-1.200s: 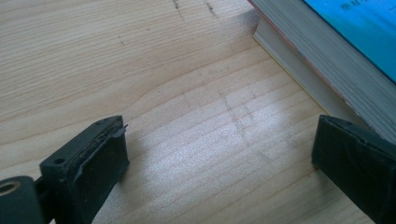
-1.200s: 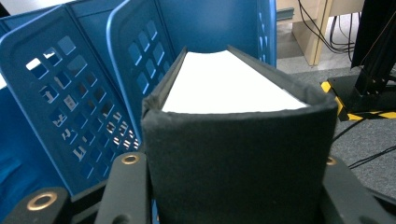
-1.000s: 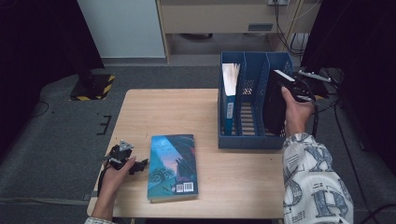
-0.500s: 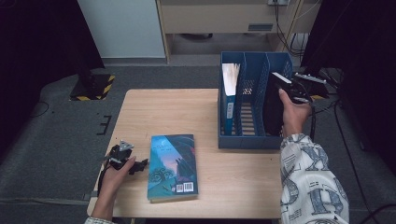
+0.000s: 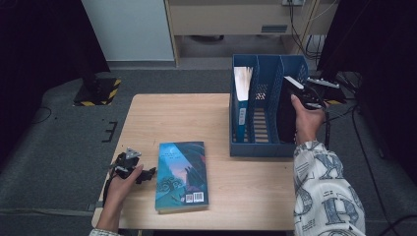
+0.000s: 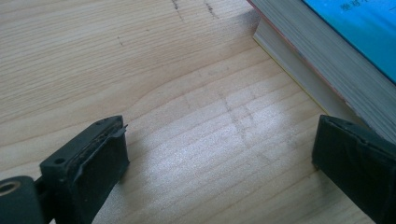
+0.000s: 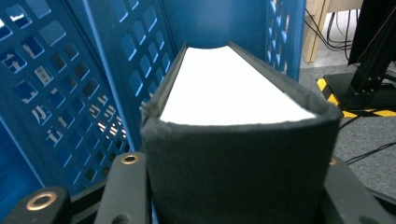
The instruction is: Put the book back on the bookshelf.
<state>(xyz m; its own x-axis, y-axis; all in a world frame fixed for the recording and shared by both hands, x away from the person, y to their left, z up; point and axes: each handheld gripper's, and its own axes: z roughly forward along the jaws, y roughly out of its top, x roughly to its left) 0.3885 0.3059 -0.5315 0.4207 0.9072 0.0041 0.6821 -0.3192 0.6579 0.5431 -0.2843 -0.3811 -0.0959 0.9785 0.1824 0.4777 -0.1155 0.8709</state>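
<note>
Black hardcover book (image 7: 233,121): clamped by its spine in the right hand-held gripper (image 5: 301,96), upright in the blue file rack (image 5: 246,147) slot ahead of it; probably stiff, heavy, cloth-grippy; left hand-held gripper (image 6: 224,172) open, empty on the surface (image 6: 140,70).

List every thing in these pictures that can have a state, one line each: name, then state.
Black book: upright in the rack's right slot, gripped.
Right gripper: shut on the black book.
Left gripper: open, on the table beside the teal book.
Teal book: closed, lying flat.
Blue book: upright in left slot.
Rack: upright.
</note>
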